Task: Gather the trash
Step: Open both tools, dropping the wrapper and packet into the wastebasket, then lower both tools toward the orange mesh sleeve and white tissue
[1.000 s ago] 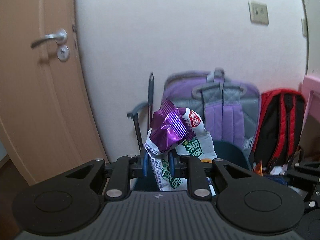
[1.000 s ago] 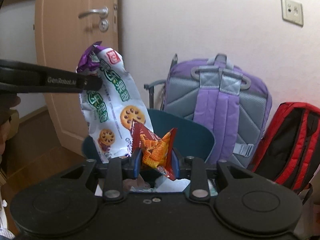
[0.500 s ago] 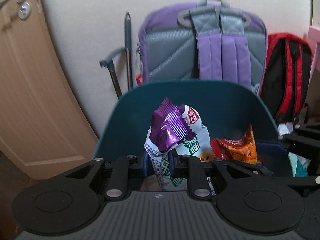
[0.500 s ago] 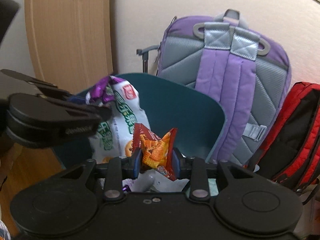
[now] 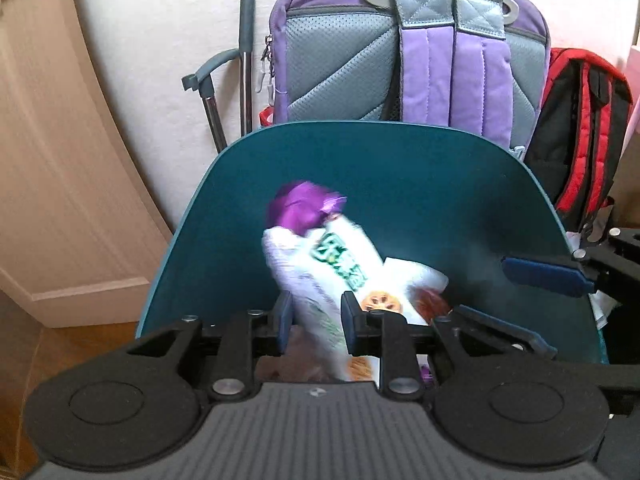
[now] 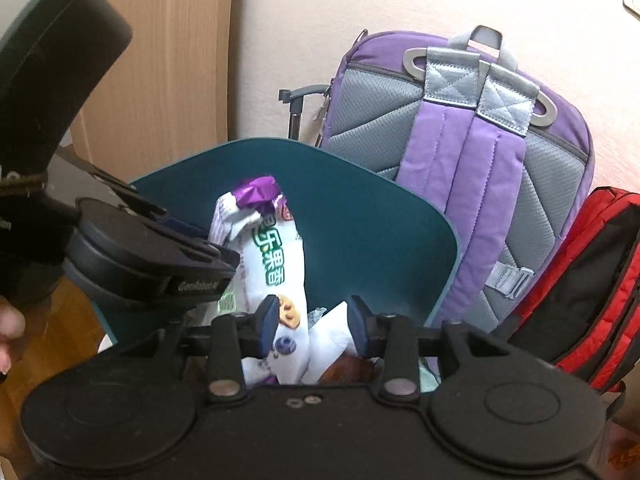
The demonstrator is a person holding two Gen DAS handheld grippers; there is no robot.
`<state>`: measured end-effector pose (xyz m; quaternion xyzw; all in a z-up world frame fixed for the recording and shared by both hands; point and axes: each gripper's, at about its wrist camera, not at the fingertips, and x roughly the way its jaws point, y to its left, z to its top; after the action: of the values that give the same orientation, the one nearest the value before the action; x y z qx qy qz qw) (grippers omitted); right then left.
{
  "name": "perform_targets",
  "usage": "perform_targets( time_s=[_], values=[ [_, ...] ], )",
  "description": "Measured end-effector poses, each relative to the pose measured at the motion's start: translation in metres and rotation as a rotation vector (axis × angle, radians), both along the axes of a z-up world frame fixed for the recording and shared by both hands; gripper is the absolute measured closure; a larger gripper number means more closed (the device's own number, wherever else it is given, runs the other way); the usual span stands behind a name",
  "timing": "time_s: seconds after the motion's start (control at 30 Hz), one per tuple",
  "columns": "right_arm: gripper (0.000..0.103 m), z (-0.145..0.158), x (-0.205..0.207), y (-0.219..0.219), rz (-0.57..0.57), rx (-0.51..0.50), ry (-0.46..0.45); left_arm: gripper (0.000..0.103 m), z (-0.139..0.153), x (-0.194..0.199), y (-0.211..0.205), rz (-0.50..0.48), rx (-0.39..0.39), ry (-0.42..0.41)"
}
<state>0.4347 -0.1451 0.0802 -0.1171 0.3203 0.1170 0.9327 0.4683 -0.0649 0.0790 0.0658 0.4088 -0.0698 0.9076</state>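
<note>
A teal trash bin stands open below both grippers; it also shows in the right wrist view. My left gripper is open over the bin. A white snack bag with a purple wrapper on top is blurred and falling between the fingers into the bin. In the right wrist view the white bag and purple wrapper drop beside the left gripper. My right gripper is open. A red-orange wrapper lies in the bin below it.
A purple backpack leans on the wall behind the bin, with a red and black backpack to its right. A grey handle stands by the wall. A wooden door is on the left.
Both grippers opened over the bin. The white bag with the purple wrapper left my left gripper and is falling. The red-orange wrapper dropped from my right gripper into the bin.
</note>
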Motion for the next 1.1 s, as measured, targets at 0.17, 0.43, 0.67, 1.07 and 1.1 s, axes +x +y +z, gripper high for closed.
perform_targets(
  time_s=[0.17, 0.43, 0.67, 1.07, 1.1],
  values=[
    [0.059, 0.01, -0.013, -0.001, 0.003, 0.008, -0.025, 0.063, 0.007, -0.01, 0.006, 0.015, -0.023, -0.008],
    [0.056, 0.035, -0.05, -0.002, 0.015, 0.003, -0.059, 0.035, 0.037, -0.046, 0.015, 0.025, -0.056, -0.074],
    [0.053, 0.056, -0.093, -0.001, 0.029, 0.016, -0.08, 0.031, 0.061, -0.091, 0.026, 0.035, -0.062, -0.111],
    [0.051, 0.074, -0.16, 0.014, 0.094, 0.042, -0.088, 0.02, 0.067, -0.175, 0.063, 0.022, -0.087, -0.13],
    [0.051, 0.073, -0.164, 0.016, 0.103, 0.045, -0.087, 0.02, 0.066, -0.181, 0.067, 0.019, -0.092, -0.13]
  ],
)
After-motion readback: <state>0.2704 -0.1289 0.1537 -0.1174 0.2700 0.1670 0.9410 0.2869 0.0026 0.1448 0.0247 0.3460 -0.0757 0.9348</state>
